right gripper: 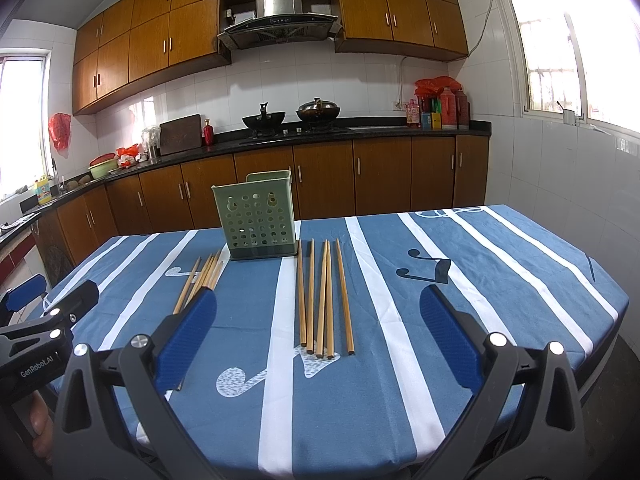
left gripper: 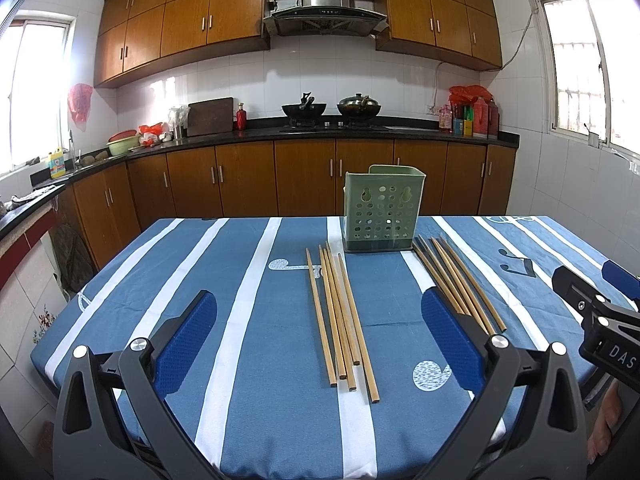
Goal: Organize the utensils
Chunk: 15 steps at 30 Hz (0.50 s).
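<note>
The tablecloth [left gripper: 248, 320] lies bare on its whole left side and along the near edge. At mid-table the green holder [left gripper: 379, 210] stands upright, the only tall thing there. Two bundles of chopsticks lie flat before it, one [left gripper: 340, 320] to its left, one [right gripper: 322, 300] to its right, with a bare strip of cloth between them. The right side of the cloth past the second bundle is bare too.

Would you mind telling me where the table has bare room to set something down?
The tablecloth is bare left of the left chopstick bundle, out to the table's left edge, and right of the right chopstick bundle toward the right edge. It is crowded in the middle: both bundles lie just in front of the green holder, with only a narrow strip between them.
</note>
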Motion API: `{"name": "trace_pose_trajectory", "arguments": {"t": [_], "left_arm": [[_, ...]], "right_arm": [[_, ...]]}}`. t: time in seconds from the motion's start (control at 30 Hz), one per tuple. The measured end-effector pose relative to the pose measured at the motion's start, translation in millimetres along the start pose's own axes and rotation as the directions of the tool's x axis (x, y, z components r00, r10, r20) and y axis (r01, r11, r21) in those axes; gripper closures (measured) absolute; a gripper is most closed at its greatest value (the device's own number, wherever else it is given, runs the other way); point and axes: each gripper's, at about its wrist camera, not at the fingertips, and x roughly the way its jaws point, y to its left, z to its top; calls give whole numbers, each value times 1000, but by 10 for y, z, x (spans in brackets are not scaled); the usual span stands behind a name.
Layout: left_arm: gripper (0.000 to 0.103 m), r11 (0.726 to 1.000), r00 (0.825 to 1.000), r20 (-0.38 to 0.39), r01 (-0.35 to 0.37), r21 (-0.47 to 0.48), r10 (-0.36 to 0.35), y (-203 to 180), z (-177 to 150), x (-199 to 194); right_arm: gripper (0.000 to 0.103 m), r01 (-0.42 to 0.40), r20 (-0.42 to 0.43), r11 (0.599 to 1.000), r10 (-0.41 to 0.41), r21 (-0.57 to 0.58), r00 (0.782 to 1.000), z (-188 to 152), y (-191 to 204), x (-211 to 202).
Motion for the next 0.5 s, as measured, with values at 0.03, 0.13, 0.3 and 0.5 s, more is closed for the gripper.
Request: {"name": "trace_pose_trajectory", "arguments": {"t": [0.03,0.13,0.3,0.5], "left_arm": [[2,1000,1000,-4,-2,-1,2,2,-2,7],[2,1000,1000,-26,-11,-6,11,16,-47,43],[2,999,995,-86,-48,-9,47,58,-117,261],[2,997,981,-180,-76,-30,70,202,-140,539]], "right_arm": [[4,1,-4,1000,-1,1,1000,-3,-4,13],[4,8,-39,1000,-7,15,999,-17,-38,97],[4,30,-138,996,-19,81,990,-58,-208,369],[4,97,-254,993,-76,73,964,-120,-349,840]]}}
